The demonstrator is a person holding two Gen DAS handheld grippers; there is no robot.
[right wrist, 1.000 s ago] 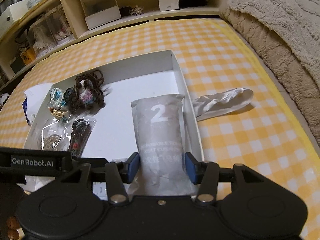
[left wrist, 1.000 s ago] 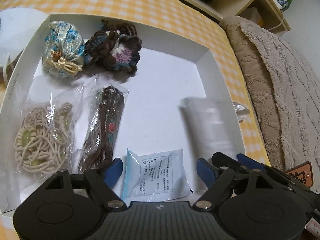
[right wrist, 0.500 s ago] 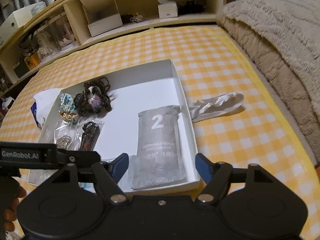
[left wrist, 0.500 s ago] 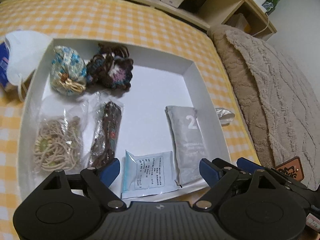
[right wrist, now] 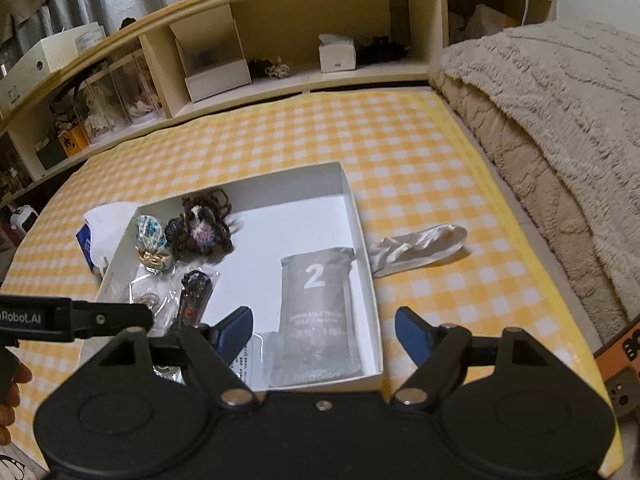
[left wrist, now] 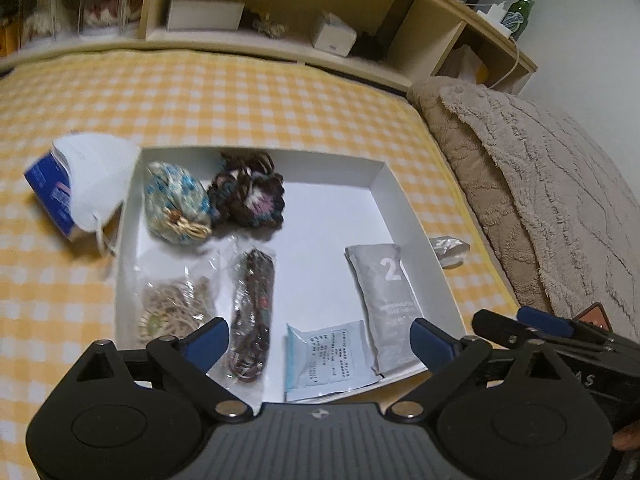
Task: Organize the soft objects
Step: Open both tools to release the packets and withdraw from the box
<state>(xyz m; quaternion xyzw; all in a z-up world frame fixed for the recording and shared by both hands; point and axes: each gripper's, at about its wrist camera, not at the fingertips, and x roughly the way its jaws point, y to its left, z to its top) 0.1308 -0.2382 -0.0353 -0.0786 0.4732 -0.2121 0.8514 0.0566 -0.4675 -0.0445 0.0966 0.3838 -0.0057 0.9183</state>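
Right wrist view: right gripper (right wrist: 324, 330) wide open, holding nothing, hovering at the near edge of the box (right wrist: 362, 224). Left gripper (left wrist: 318, 340) also wide open and empty, over the near side of the box.

In the box: grey pack (right wrist: 316, 312) marked 2 flat against the right wall, near end close to the near rim. Blue-white sachet (left wrist: 330, 354) just left of it at the near edge. Brown bagged item (left wrist: 252, 312) and bagged cords (left wrist: 176, 308) on the left, floral pouch (left wrist: 176, 204) and crochet piece (left wrist: 250, 196) touching each other at the far left. Far right part of the box floor is bare.

Outside the box: white sock (right wrist: 418, 248) on the checked cloth (right wrist: 400, 152), just right of the box wall. White mask (left wrist: 94, 178) on a blue packet (left wrist: 50, 192) touching the box's left wall.

Judgement: sock and mask look like what's left to put away.

Risks: sock is limp and long, so a pinch at one end could let the rest drag over the wall and shift the light box. It lies flat on the cloth, so fingers may catch cloth too. Both grippers are close together near the box, so reaching across could knock them together.
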